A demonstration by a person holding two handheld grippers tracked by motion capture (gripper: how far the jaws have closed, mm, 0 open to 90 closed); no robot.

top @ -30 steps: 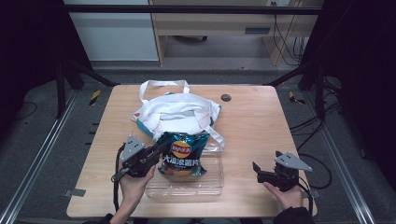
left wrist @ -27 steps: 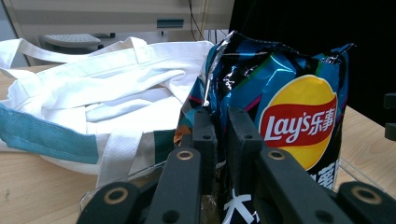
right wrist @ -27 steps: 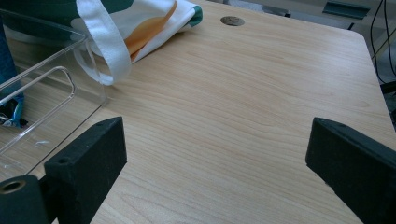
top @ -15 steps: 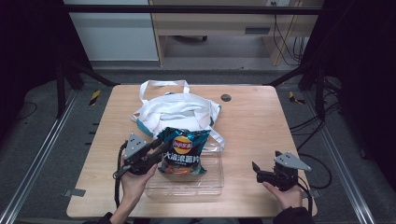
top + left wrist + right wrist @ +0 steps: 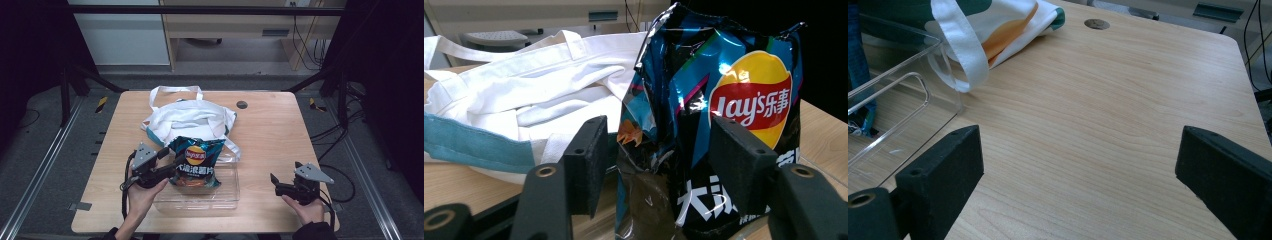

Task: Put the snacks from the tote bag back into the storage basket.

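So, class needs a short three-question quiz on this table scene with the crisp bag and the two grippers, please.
1. True or false: the crisp bag stands in the clear tray.
2. What lies behind the tray? A) white tote bag B) a cardboard box C) a kettle
3. Fill in: the right gripper holds ____.

Key: 1 true. 2 A. 3 nothing; it rests open over bare table. The left gripper has just been opening, the bag between its jaws.

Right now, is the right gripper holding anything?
No, in the right gripper view the right gripper has its jaws wide apart over the bare wooden table, nothing between them.
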